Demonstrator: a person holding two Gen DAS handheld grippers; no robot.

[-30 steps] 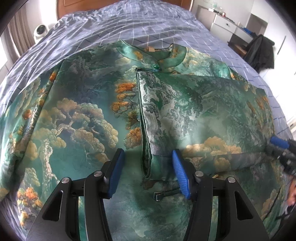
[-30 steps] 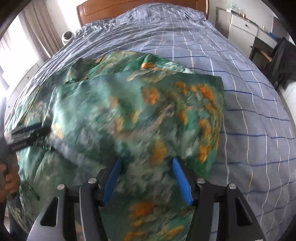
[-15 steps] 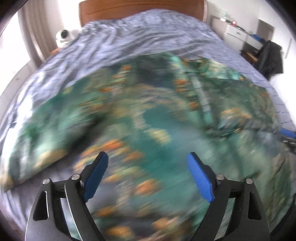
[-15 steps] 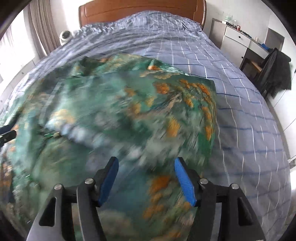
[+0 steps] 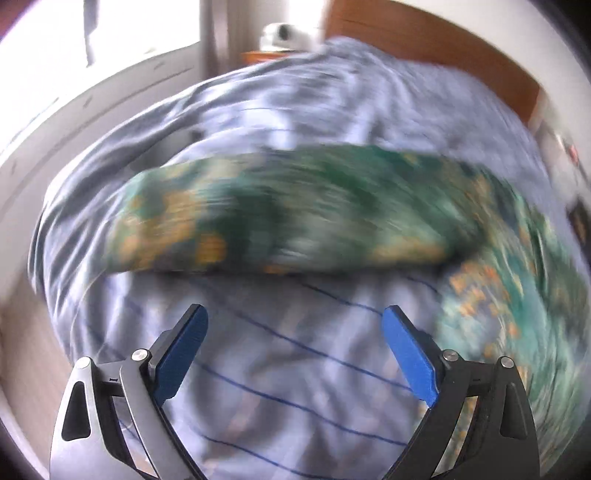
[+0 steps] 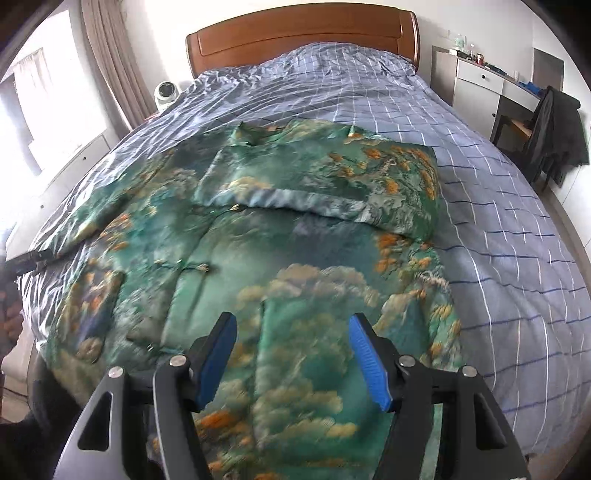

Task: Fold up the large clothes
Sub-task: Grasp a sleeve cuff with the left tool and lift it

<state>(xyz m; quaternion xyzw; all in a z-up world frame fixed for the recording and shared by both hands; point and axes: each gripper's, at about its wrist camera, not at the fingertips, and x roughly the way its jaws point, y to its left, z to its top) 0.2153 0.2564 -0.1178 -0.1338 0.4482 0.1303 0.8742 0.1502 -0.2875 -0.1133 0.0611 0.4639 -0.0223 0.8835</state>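
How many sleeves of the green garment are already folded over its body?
1. The folded sleeve lies across the chest of the green garment, below the collar. The other sleeve is spread out toward the bed's left edge.

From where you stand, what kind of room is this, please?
Most likely a home bedroom. A large bed with a wooden headboard and a blue checked bedsheet fills the view, a green printed garment is spread on it, and a white desk with drawers stands by the wall.

Garment (image 5: pixel 295 206): motion-smeared in the left wrist view, pattern unreadable.
Left gripper (image 6: pixel 27 260): cut off by the right wrist view's edge.
Desk items (image 6: pixel 476 55): too small to tell.
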